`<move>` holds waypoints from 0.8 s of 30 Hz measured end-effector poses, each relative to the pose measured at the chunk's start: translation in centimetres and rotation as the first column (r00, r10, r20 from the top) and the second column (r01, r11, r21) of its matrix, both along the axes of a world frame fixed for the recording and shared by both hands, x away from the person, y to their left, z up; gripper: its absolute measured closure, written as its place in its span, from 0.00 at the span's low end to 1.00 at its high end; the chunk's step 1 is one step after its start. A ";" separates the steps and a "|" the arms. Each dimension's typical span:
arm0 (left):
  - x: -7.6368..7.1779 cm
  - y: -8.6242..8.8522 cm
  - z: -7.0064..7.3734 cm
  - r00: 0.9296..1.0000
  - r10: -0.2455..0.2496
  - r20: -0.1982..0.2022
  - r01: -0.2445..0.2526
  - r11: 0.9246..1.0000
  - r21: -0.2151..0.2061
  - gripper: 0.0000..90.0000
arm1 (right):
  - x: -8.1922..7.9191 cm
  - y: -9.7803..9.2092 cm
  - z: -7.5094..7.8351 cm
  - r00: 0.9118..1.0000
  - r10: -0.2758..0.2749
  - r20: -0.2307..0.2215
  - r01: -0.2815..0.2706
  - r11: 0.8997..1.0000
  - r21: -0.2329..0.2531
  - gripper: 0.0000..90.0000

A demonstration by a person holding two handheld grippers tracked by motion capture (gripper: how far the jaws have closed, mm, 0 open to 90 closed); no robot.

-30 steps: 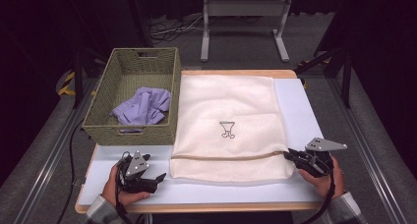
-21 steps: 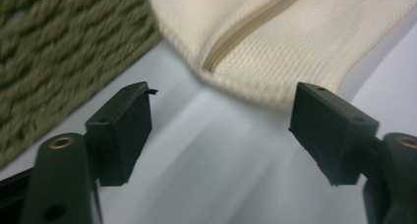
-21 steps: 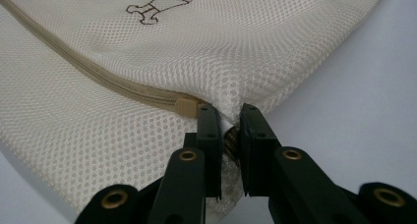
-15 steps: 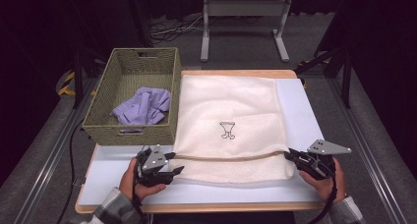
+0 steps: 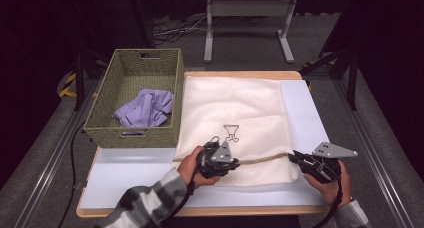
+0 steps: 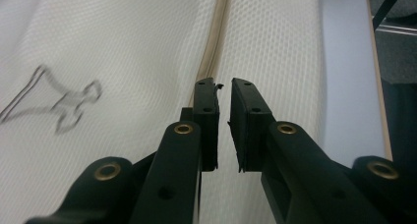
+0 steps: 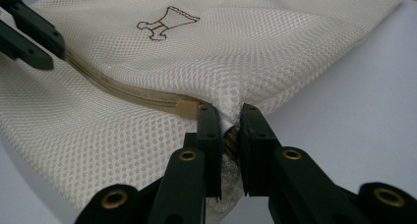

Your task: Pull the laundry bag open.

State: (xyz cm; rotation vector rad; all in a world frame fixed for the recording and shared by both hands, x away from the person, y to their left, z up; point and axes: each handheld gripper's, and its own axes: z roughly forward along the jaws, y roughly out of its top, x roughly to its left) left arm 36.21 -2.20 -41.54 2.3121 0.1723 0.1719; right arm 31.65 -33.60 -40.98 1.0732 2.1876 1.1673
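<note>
High view: a cream mesh laundry bag [image 5: 235,118] lies flat on the white counter [image 5: 135,180], touching the right side of a woven green basket [image 5: 131,135] that holds a crumpled lilac cloth [image 5: 145,108]; a tan zipper [image 5: 260,159] crosses the bag near its front edge; the left tongs [image 5: 235,163] rest on that zipper, toward the bag's left half, held by a hand in a plaid sleeve [image 5: 145,203]; left gripper view shows their jaws almost closed with a thin gap, a small dark bit between the tips that is too small to tell; the right tongs [image 5: 294,158] pinch the bag's front right corner where the zipper ends, mesh bunched between the jaws.
</note>
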 end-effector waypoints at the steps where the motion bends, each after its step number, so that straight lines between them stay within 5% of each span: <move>1: 0.1 -0.9 0.0 1.000 -0.019 -0.003 0.019 1.000 0.007 0.89 | 0.0 0.0 0.0 1.000 0.001 0.001 -0.001 1.000 -0.002 0.90; 4: 0.1 -3.4 0.0 0.998 -0.053 -0.016 0.054 0.998 0.033 0.86 | -0.1 0.2 0.1 1.000 0.003 0.003 -0.003 1.000 -0.002 0.90; 11: 0.5 -6.1 -0.3 0.998 -0.052 -0.027 0.053 0.997 0.056 0.82 | -0.4 0.7 0.5 1.000 0.024 0.011 -0.024 1.000 0.011 0.90; 24: 1.7 -8.0 -0.4 0.996 -0.063 -0.064 0.065 0.998 0.019 0.72 | -0.8 1.4 0.7 0.998 0.052 0.039 -0.051 0.999 -0.015 0.90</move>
